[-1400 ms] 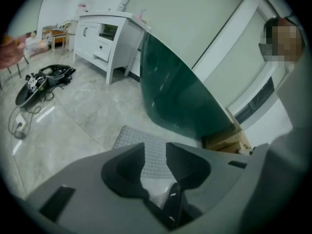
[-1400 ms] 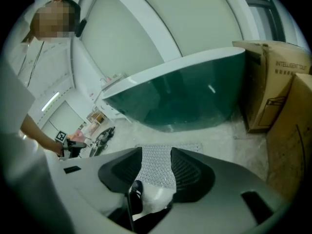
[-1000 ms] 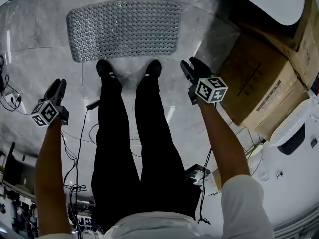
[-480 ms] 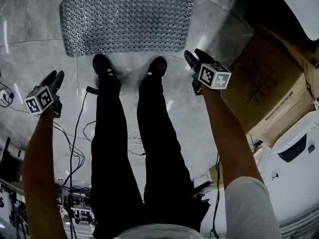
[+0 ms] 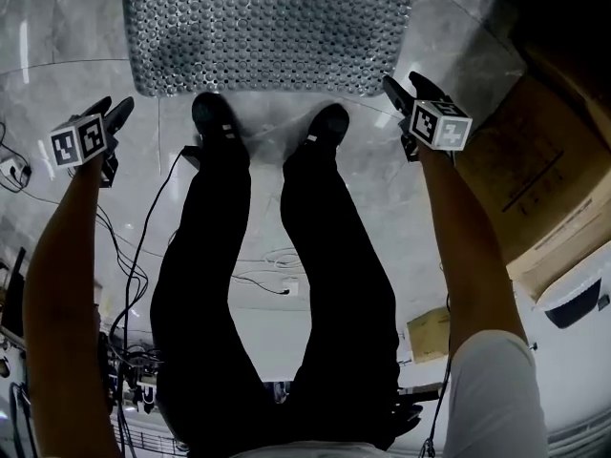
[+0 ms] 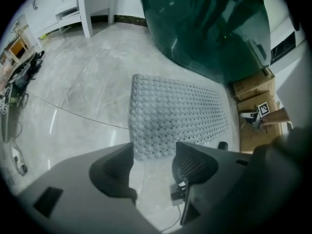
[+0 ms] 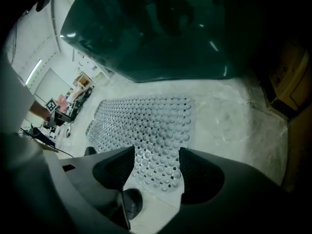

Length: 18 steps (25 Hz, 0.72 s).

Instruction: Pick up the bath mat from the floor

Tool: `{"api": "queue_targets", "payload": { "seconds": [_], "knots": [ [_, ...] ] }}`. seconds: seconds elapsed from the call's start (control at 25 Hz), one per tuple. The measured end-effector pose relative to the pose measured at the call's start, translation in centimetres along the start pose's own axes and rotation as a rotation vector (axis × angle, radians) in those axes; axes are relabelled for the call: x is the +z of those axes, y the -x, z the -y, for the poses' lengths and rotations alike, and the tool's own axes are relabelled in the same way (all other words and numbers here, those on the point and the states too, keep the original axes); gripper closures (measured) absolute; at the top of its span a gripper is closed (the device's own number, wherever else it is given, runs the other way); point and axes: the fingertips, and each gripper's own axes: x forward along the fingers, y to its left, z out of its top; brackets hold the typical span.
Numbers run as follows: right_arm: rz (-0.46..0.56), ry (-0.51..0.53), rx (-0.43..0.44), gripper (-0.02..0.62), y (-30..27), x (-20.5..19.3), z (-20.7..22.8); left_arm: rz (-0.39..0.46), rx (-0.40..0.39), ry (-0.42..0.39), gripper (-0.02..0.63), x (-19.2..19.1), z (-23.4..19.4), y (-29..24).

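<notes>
Marble floor (image 5: 57, 46), grey studded bath mat (image 5: 267, 27) flat, L tongs (image 5: 119, 113), R tongs (image 5: 406, 84) opening, empty.

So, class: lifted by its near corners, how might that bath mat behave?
The thin, perforated bath mat would probably sag. Its bumpy surface likely resists slipping. Flat on the glossy floor, its edge may be hard to lift.

A grey, pebble-textured bath mat (image 5: 267, 27) lies flat on a pale marbled tile floor (image 5: 57, 74), with a pair of black shoes (image 5: 215, 122) planted on the tiles at its near long edge. Beyond the mat's right end stand cardboard boxes (image 5: 549, 175), while black cables (image 5: 140, 254) trail loose across the tiles behind the shoes.
</notes>
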Motion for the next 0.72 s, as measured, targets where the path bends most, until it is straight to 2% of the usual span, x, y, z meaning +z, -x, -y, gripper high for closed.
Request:
{"api": "queue_targets", "payload": {
  "seconds": [0.2, 0.4, 0.56, 0.72],
  "knots": [
    [0.005, 0.013, 0.003, 0.311, -3.8, 0.4, 1.7, -0.022, -0.047, -0.02, 0.3, 1.9, -1.0, -3.6],
    [-0.02, 0.0, -0.002, 0.311, -6.6, -0.3, 4.6, -0.006, -0.007, -0.014, 0.291, 2.0, -3.9, -6.6],
    [0.03, -0.028, -0.028, 0.311, -8.3, 1.2, 6.8, 0.015, 0.003, -0.03, 0.284, 3.4, -5.9, -8.2],
    [0.005, 0.04, -0.049, 0.311, -9.2, 2.1, 7.7, 0.012, -0.03, -0.065, 0.268, 5.1, -6.0, -10.3]
  ]
}}
